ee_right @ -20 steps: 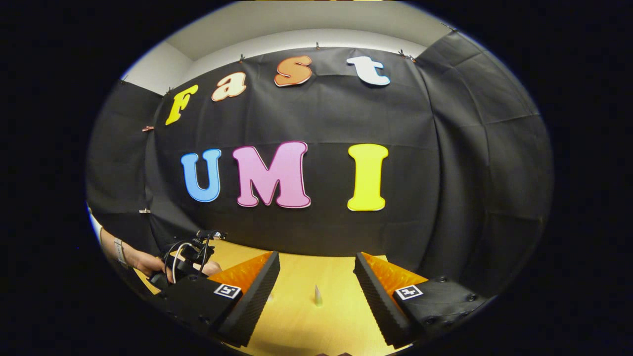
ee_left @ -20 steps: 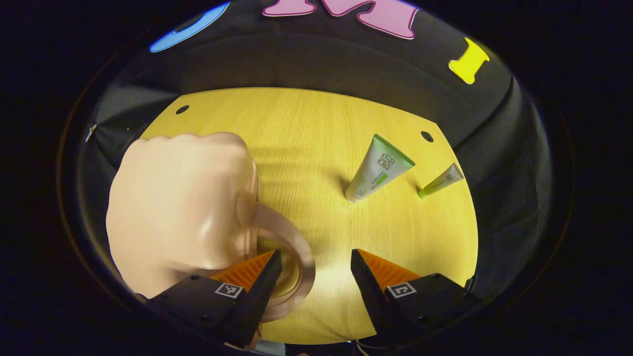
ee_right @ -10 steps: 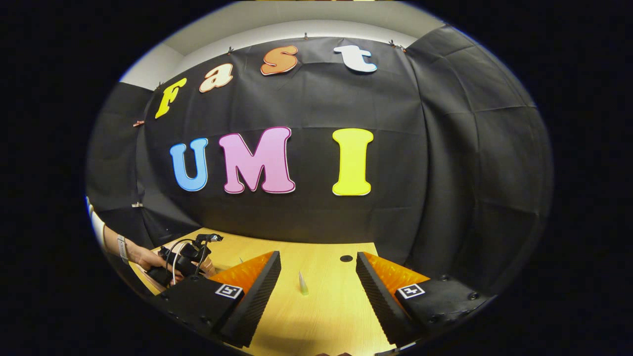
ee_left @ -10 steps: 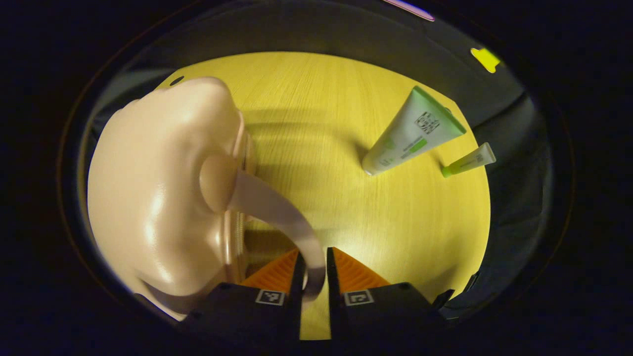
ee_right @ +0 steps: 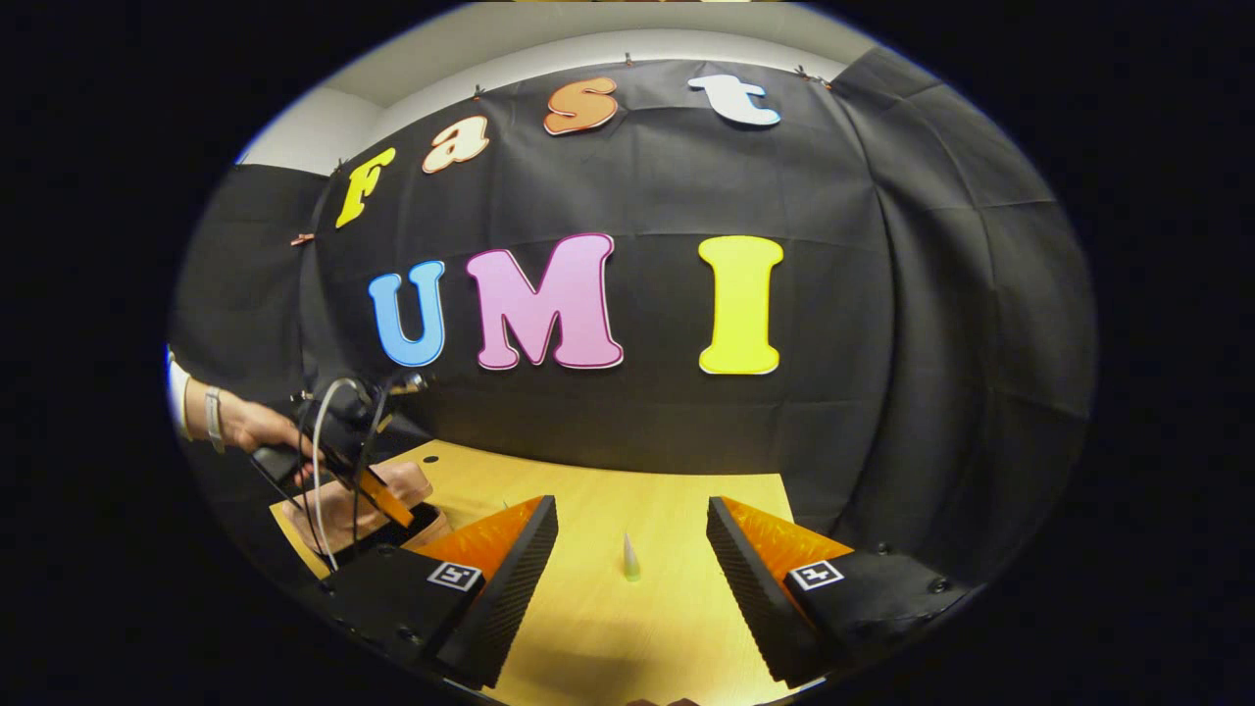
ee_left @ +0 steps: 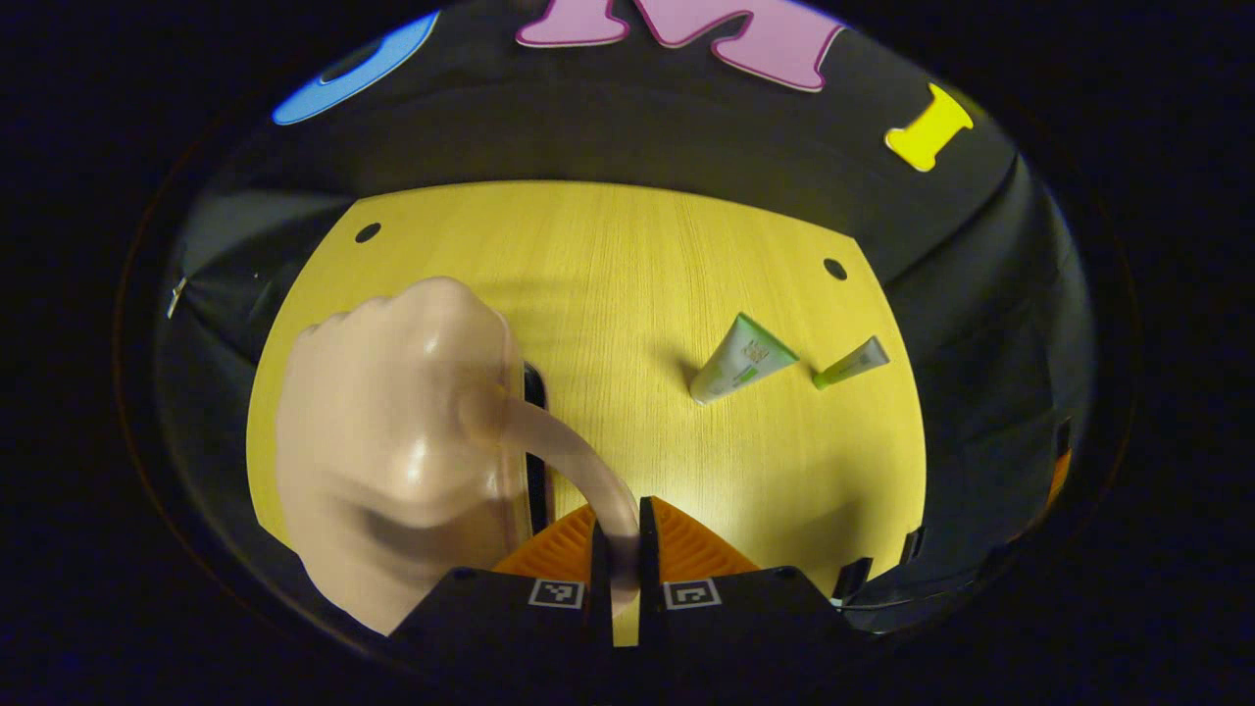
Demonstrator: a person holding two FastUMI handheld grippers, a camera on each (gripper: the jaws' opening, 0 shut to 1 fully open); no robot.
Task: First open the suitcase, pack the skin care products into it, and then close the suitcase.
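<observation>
A small pale pink suitcase point(ee_left: 392, 461) lies at the left of the yellow table point(ee_left: 608, 255). My left gripper point(ee_left: 618, 559) is shut on its curved loop handle point(ee_left: 569, 461). The lid is raised a little, and a dark gap point(ee_left: 534, 441) shows along its edge. A white and green tube point(ee_left: 740, 358) and a thinner yellow-green tube point(ee_left: 851, 362) lie to the right, apart from the case. My right gripper point(ee_right: 627, 569) hangs open over the table with nothing between its fingers. A small tube point(ee_right: 630, 557) lies beyond it. Far left in the right gripper view, the left gripper point(ee_right: 377, 495) holds up the suitcase lid point(ee_right: 343, 505).
A person's hand point(ee_right: 250, 427) with a wristband holds the left gripper, with cables looping from it. Two round holes point(ee_left: 834, 268) sit near the table's far corners. Black cloth walls close in behind the table and on its right.
My left gripper closed on the suitcase handle, then rose with it. The lid came up and a dark gap appeared. The right gripper stayed open and barely shifted.
</observation>
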